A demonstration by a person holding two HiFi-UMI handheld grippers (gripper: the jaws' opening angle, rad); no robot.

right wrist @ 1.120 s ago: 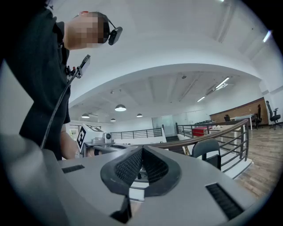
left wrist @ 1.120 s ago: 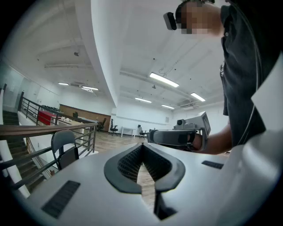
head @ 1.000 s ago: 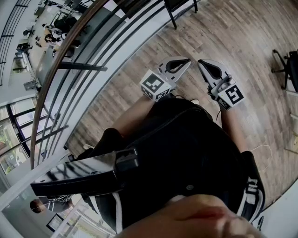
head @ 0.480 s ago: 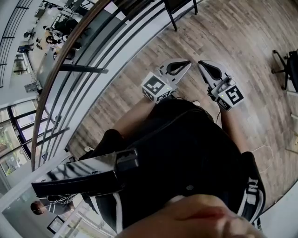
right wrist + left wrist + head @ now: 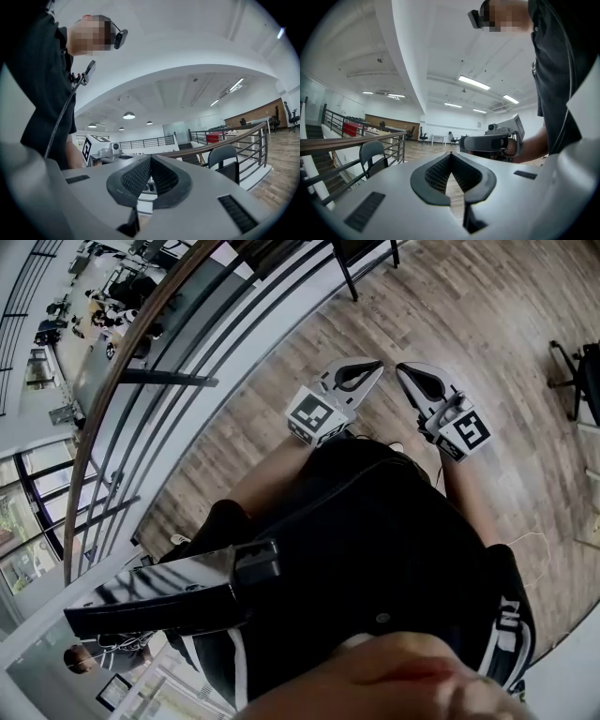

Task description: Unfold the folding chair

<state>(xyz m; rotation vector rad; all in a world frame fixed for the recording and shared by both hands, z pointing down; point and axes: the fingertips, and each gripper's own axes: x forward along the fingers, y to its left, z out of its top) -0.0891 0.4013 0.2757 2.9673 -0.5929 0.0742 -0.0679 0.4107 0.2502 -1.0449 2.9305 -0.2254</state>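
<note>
The chair (image 5: pixel 371 152) stands by the railing (image 5: pixel 351 140), apart from both claws, with a rounded grey back above a dark panel on thin dark legs; I cannot tell whether it is folded. The left gripper (image 5: pixel 378 364) is clenched on nothing and touches nothing, held over the wood floor (image 5: pixel 487 306). Just to its right, the right gripper (image 5: pixel 401 369) is likewise clenched and empty, its tip near the left one's but apart.

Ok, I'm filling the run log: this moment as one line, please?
left hand-held gripper: shut, empty | right hand-held gripper: shut, empty | grey-backed chair beside wood-topped railing: untouched
</note>
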